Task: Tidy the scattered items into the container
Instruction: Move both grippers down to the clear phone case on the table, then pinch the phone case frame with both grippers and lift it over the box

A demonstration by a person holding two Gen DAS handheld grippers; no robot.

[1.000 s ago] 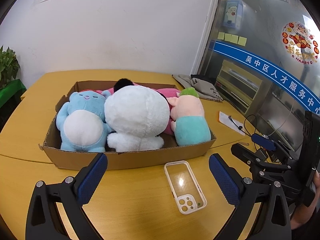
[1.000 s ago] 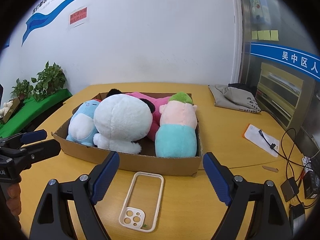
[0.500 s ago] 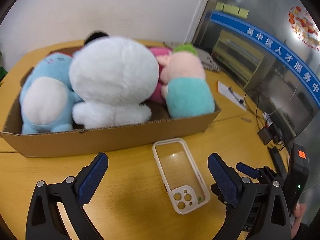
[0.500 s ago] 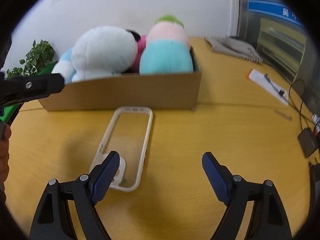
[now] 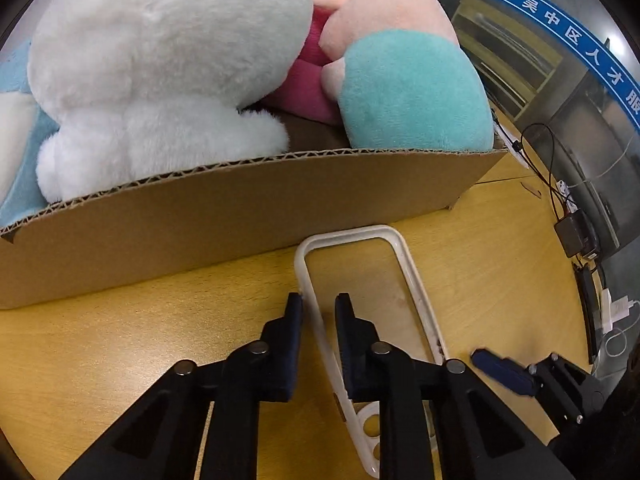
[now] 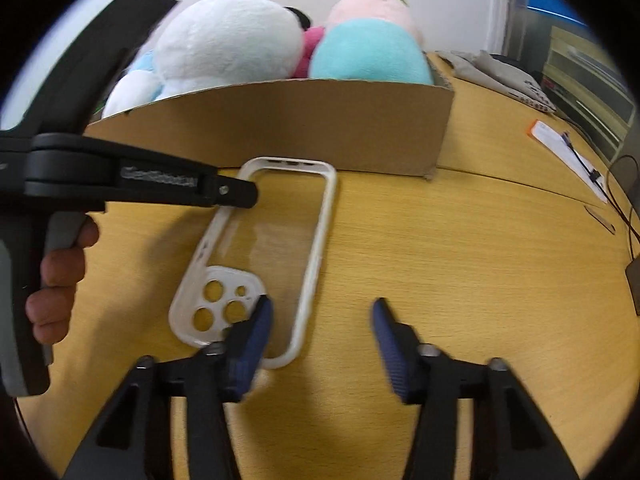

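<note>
Left wrist view: left gripper is closing almost fully, its blue pads straddling the left long rail of the clear white-rimmed phone case, apparently pinching it. The case is lying flat on the wooden table just before the brown cardboard box of plush toys, long axis pointing toward the box, camera cutout toward the gripper.

Right wrist view: right gripper is narrowing but still apart, its pads straddling the case's right rail at the near corner, not pressing. Case's plain end is almost meeting the box wall.
</note>
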